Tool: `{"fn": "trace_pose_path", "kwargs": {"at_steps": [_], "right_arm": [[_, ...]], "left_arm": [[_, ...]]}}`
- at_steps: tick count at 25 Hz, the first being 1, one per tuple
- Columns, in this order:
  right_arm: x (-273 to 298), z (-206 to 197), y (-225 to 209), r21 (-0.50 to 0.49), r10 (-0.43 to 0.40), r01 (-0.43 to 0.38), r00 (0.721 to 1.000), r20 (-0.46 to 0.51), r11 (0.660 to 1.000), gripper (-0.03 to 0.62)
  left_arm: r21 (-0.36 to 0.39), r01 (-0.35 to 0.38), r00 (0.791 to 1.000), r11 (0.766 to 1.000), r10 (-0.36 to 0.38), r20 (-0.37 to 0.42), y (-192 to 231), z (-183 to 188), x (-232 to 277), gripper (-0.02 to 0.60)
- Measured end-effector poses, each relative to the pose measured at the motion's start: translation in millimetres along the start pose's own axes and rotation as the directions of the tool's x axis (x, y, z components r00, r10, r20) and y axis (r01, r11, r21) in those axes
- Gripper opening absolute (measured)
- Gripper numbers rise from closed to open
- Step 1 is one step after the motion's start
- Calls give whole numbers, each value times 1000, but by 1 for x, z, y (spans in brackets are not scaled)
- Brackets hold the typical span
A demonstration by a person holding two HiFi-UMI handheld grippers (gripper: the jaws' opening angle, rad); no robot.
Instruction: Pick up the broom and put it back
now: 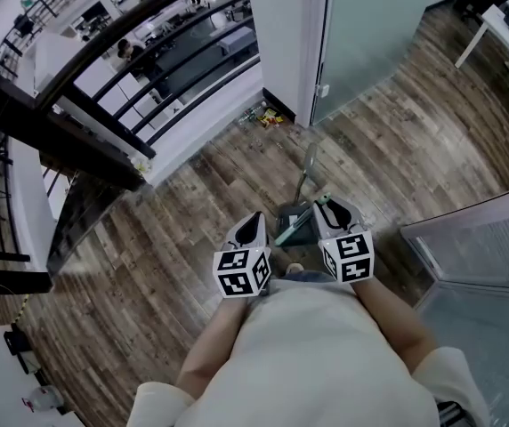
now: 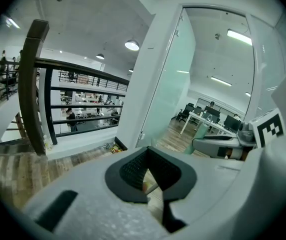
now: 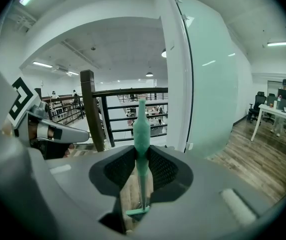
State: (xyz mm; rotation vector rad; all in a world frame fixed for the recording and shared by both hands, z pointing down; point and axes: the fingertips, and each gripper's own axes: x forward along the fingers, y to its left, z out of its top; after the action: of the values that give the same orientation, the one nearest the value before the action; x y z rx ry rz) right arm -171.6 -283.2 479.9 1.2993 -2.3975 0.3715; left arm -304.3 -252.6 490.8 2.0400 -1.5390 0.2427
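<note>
Above wood floor (image 1: 192, 194) near pillar (image 1: 281, 34) corner, gripping broom (image 3: 141, 129) by green handle between right gripper (image 3: 143, 156) jaws, apparently lifted for carrying back, keeping left gripper (image 2: 147, 154) alongside, jaws closed together on nothing, probably spare for steadying.

Wooden floor (image 1: 192, 203) meets dark railing (image 1: 103, 123), glass partition (image 1: 370, 25).

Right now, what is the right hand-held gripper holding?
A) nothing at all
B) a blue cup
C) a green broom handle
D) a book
C: in the right gripper view, the green broom handle stands upright, clamped between the jaws of the right hand-held gripper.
</note>
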Motion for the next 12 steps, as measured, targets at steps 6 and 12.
{"fn": "trace_pose_path", "kwargs": {"at_steps": [6,12], "right_arm": [[1,2,-1,-1,14,-14,1000,0,1000,92],[1,5,-4,-11,24,-24,1000,1,1000,92]], "left_arm": [[-15,-10,1000,1000,10,3,-1,1,2,6],[-23,-21,1000,1000,21,10,-1,4,4,6]]}}
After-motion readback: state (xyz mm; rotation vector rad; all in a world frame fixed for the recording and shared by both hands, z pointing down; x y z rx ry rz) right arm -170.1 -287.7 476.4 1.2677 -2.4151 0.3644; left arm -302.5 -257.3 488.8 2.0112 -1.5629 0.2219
